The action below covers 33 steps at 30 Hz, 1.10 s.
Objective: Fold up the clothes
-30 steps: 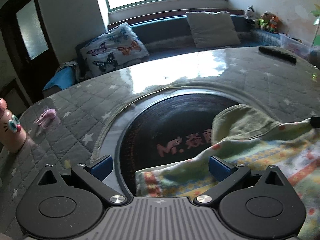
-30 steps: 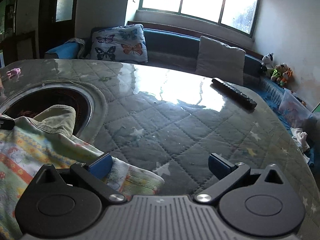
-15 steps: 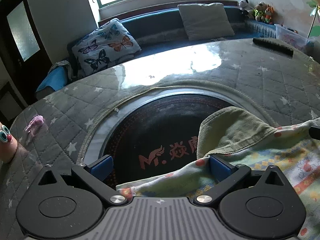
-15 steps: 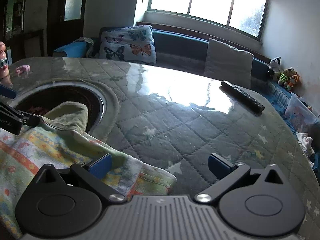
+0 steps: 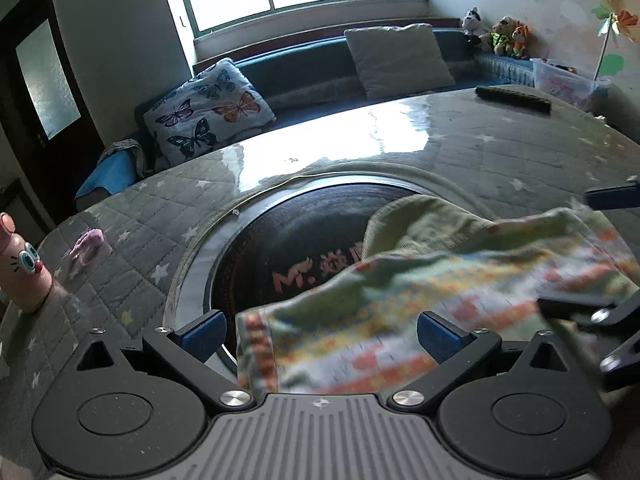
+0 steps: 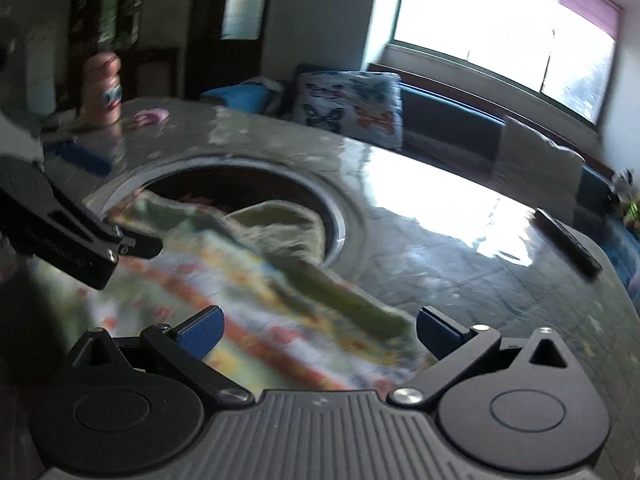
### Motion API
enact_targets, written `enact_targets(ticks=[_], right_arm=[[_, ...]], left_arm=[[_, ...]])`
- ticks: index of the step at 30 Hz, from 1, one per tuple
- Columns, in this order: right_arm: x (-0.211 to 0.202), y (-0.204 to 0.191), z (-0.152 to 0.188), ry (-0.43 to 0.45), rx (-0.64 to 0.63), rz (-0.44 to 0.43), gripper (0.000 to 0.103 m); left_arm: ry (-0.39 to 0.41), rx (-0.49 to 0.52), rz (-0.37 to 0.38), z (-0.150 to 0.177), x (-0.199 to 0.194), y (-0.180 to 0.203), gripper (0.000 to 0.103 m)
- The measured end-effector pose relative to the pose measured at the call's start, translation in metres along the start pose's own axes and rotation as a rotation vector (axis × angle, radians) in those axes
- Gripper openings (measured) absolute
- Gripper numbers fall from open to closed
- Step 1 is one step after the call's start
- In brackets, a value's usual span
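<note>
Two hand-held grippers, both spread wide, nothing pinched. Left hand-held gripper [image 5: 318, 330]: blue pads either side of the near hem of a patterned child's garment [image 5: 420, 296]. Right hand-held gripper [image 6: 318, 330]: same cloth lying blurred between its pads, green lining edge [image 6: 340, 300] close to the right pad.

Garment: draped on the desk [image 5: 500, 152], far end with olive collar part [image 5: 420, 220] sagging over the dark round inset [image 5: 288, 248].

Step in hand, as judged: seizing the near edge for a fold. Best done with each pair of pads closed on one corner of the hem, single layer only, grips level and well apart, cloth lifted taut before carrying over. Risk: far end slipping into the inset, skewing the crease.

Beyond: remote control [image 5: 512, 96] near the far rim, pink toy figure [image 5: 18, 264] at left, butterfly cushion [image 5: 208, 108] on the bench.
</note>
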State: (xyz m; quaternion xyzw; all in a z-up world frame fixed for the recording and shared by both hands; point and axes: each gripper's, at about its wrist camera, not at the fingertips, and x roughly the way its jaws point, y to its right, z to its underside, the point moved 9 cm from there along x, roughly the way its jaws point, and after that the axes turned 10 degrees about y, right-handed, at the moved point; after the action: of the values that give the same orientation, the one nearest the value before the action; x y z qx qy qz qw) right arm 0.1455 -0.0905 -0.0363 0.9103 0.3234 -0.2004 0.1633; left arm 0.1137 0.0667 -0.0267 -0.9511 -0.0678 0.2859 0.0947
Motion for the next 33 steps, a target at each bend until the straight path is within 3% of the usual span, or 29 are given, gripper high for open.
enact_targets(ticks=[9, 17, 20, 33], right_arm=[[-0.016, -0.020, 0.011, 0.010, -0.059, -0.066, 0.103], [-0.031, -0.035, -0.001, 0.077, -0.098, -0.108, 0.103], [-0.025, -0.046, 0.007, 0.047, -0.114, -0.142, 0.103], [-0.041, -0.034, 0.014, 0.054, -0.074, -0.137, 0.103]], left_arm=[[0.012, -0.012, -0.049, 0.031, -0.027, 0.003, 0.103], [0.009, -0.101, -0.119, 0.040, -0.045, -0.020, 0.103], [-0.008, -0.137, -0.137, 0.048, -0.048, -0.028, 0.103], [-0.030, -0.206, -0.180, 0.062, -0.062, -0.045, 0.103]])
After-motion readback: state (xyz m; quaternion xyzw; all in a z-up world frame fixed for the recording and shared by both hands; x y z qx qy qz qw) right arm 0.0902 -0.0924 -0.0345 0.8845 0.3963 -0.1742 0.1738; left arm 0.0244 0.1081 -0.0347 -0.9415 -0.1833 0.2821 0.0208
